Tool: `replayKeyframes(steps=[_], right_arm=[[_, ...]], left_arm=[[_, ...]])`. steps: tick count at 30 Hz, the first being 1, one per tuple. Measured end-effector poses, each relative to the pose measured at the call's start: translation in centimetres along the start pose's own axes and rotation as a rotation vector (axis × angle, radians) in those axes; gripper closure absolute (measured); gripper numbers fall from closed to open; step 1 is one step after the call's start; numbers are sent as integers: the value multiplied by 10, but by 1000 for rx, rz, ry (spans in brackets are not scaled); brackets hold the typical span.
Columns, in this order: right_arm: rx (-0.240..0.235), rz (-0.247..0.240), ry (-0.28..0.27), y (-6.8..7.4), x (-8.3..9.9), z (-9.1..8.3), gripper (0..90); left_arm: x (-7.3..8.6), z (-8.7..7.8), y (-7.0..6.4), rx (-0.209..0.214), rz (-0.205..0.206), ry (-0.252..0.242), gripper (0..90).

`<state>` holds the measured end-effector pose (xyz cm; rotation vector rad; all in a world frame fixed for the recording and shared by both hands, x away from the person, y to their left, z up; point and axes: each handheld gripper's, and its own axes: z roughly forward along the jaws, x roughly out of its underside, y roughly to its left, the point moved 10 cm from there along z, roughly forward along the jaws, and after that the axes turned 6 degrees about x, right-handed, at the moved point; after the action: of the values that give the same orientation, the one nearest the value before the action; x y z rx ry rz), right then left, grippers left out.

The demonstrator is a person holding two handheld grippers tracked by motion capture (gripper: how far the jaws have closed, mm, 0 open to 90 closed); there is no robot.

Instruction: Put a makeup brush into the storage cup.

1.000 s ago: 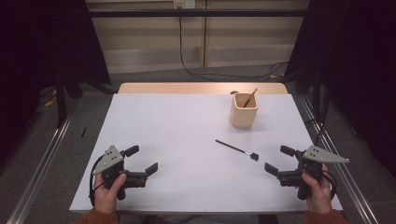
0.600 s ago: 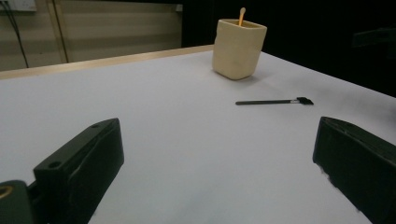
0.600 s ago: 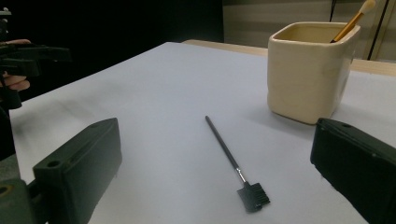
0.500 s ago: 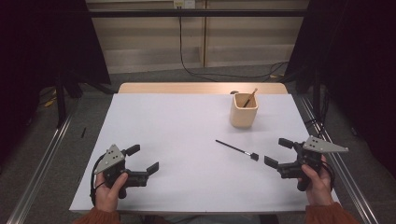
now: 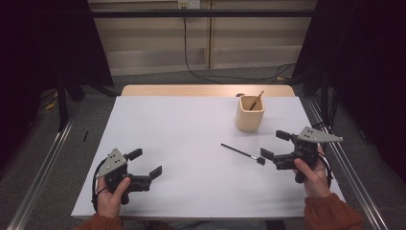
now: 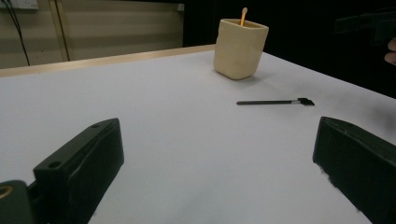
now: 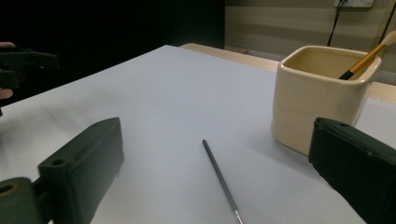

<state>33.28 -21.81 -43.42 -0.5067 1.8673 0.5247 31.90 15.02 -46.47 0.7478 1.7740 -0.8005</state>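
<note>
Change: right gripper point(image 5: 273, 151) has advanced to the brush point(image 5: 242, 153); jaws spread, empty
Left gripper point(image 5: 143, 163): parted, idle
Meaning: pickup imminent

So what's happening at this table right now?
A person holds a claw in each hand over a white-covered table. The right claw, open, is beside a thin black brush lying flat near a cream cup that holds another brush. The left claw, also open, hangs apart from everything. Nothing is gripped.
</note>
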Motion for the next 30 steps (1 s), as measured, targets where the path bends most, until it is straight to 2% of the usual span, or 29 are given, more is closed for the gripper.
replayKeyframes(steps=[10, 13, 17, 23, 30], right_arm=[[23, -16, -8, -12, -11, 21, 25], [2, -28, 22, -10, -9, 28, 20], [0, -42, 21, -10, -15, 37, 27], [-1, -115, 77, -6, -16, 50, 46], [-23, -124, 170, -4, -8, 63, 45]], left_arm=[[0, 1, 3, -12, -3, 3, 20], [0, 0, 3, -15, -14, -1, 20], [0, 0, 4, -21, -7, 4, 20], [-2, -3, 4, -12, -12, -9, 20], [-2, -2, 3, -11, -11, -5, 20]])
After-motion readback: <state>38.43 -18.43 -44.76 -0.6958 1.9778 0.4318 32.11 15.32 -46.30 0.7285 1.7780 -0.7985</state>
